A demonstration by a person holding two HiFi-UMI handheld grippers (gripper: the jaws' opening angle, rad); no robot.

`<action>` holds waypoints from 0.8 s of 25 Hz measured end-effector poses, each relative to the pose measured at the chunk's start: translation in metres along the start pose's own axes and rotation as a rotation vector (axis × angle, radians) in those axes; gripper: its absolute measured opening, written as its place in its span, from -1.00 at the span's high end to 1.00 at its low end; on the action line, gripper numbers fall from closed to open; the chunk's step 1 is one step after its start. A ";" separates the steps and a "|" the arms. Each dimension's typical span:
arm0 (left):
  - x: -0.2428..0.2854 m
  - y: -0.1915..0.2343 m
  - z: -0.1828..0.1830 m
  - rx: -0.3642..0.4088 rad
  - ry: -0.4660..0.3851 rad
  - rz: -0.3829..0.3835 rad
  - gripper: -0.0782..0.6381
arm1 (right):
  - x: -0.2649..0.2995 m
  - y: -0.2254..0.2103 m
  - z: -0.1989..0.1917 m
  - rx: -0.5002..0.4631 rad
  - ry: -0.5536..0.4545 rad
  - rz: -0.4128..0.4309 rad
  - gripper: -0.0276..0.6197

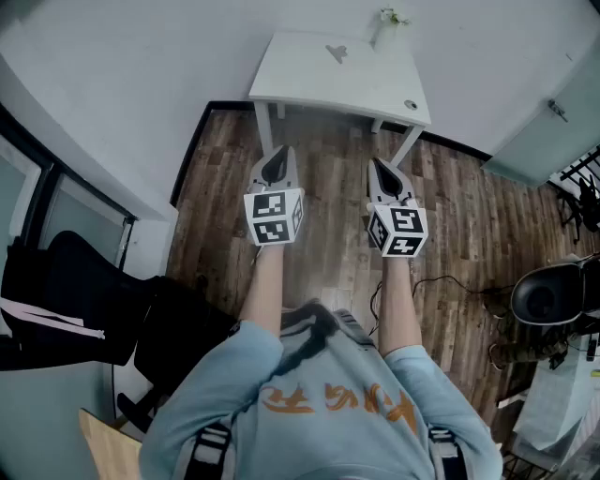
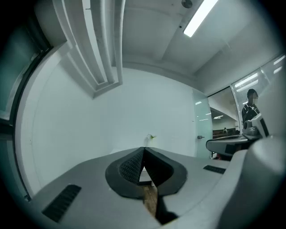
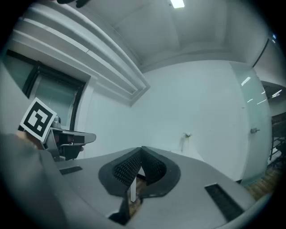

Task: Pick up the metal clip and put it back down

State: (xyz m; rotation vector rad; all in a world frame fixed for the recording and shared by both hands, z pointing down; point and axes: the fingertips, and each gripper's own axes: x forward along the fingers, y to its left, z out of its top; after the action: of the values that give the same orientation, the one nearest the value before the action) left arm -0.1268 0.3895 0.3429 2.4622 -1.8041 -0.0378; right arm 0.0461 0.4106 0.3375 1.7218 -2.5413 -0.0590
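- The left gripper (image 2: 143, 151) is pointing level with its jaws pressed together at the tips. Nothing is sitting between its ribbed black pads (image 2: 129, 167), and smooth grey shells are curving out on either side.
- The right gripper (image 3: 141, 151) is closed in the same way and is gripping nothing. Its cross-hatched pads (image 3: 127, 169) are meeting in a narrow wedge.
- Each gripper is carrying a white cube printed with black square markers, the left cube (image 1: 274, 217) and the right cube (image 1: 398, 231) sitting just above the person's bare forearms.
- Both grippers are hanging side by side over a floor (image 1: 469, 216) of dark, streaky wood planks, near the person.
- The metal clip (image 1: 336, 52), small, grey and roughly triangular, is lying flat on the white table (image 1: 300, 84) at the far side, well apart from both grippers.
- Right of the clip, a slim white bottle (image 1: 385, 28) with a green sprig is standing at the table's far edge.
- A small round object (image 1: 410, 105) is resting by the table's near right corner.
- A black chair (image 1: 84, 300) is standing at the near left.
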 end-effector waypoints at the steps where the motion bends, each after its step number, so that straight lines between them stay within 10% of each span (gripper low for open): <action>1: 0.003 0.002 0.000 0.001 0.001 -0.003 0.72 | 0.005 0.000 0.000 -0.001 0.001 0.001 0.88; 20: 0.066 0.063 -0.011 -0.056 0.030 -0.036 0.72 | 0.085 -0.008 -0.013 0.080 0.029 -0.037 0.87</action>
State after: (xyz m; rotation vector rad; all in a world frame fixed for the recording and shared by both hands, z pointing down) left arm -0.1654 0.3085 0.3614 2.4444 -1.7227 -0.0530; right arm 0.0231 0.3294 0.3530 1.7838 -2.5247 0.0660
